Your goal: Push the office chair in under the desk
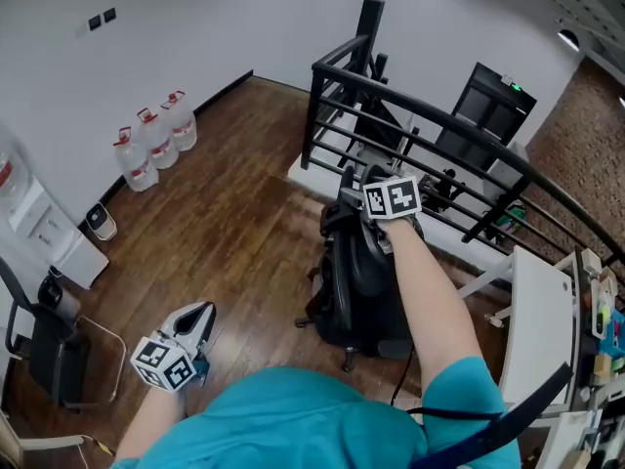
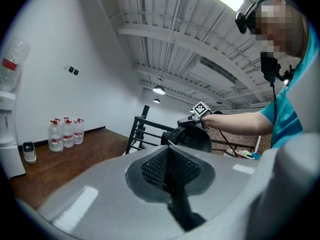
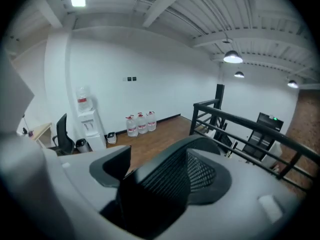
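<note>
**An office, told by its chairs and desk**

This is an office. A black chair (image 1: 356, 281) stands under the right fingers (image 3: 260, 194), with a white desk (image 1: 537, 320) to their right. A black rail (image 1: 420, 130) runs beyond them. Left of the left fingers (image 2: 90, 194) stand water jugs (image 1: 156, 145), a dispenser (image 1: 29, 213) and a second chair (image 1: 44, 345) on a wood floor (image 1: 234, 213). Lamps (image 3: 232, 58) hang overhead.

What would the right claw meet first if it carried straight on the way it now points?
The office chair: the top edge of its black backrest stands between the open jaws of the right claw, so contact would likely come almost at once.
</note>
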